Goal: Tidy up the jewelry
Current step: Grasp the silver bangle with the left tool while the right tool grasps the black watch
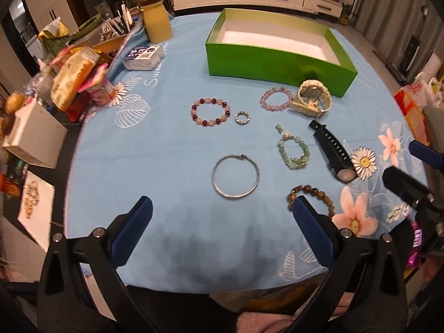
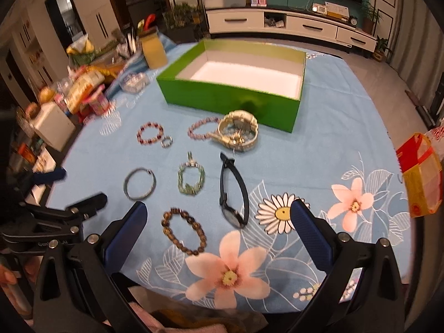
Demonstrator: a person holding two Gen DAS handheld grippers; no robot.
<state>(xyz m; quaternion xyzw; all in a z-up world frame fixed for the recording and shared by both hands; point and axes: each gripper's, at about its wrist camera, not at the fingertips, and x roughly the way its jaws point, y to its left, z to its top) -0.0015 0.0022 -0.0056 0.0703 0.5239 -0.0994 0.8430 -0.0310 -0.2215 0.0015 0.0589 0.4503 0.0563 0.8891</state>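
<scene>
The left gripper hangs over the near edge of the table with its blue fingers spread wide and nothing between them; the right gripper is spread wide in the same way and holds nothing. The surface is a light blue cloth with printed flowers. On it the jewelry lies apart: a silver bangle, a red and white bead bracelet, a small ring, a purple bracelet touching a cream watch, a green bracelet, a black watch and a brown bead bracelet. Behind them stands an open green box, its white inside bare. Clutter crowds the left edge; a white cabinet stands at the far wall.
</scene>
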